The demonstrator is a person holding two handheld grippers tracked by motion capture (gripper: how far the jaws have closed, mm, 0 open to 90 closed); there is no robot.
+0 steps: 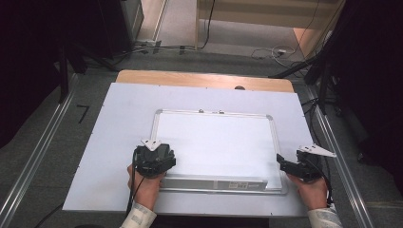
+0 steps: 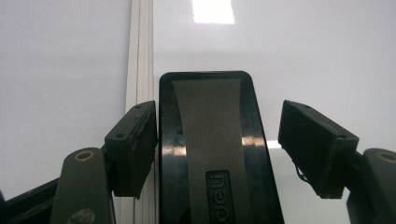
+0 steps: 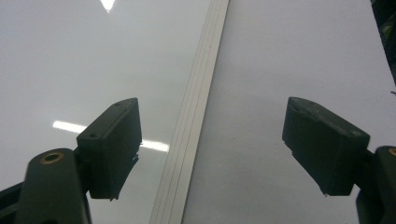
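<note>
A white sheet covers your bench, with a framed whiteboard on it. Your left hand-held gripper is spread around a black eraser lying on the board by its left frame; one pad touches it, the other stands clear. Your right hand-held gripper is spread, straddling the board's right frame.

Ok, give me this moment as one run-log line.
left tool: open, eraser between jaws, lying on whiteboard | right tool: open, empty, above frame edge
</note>
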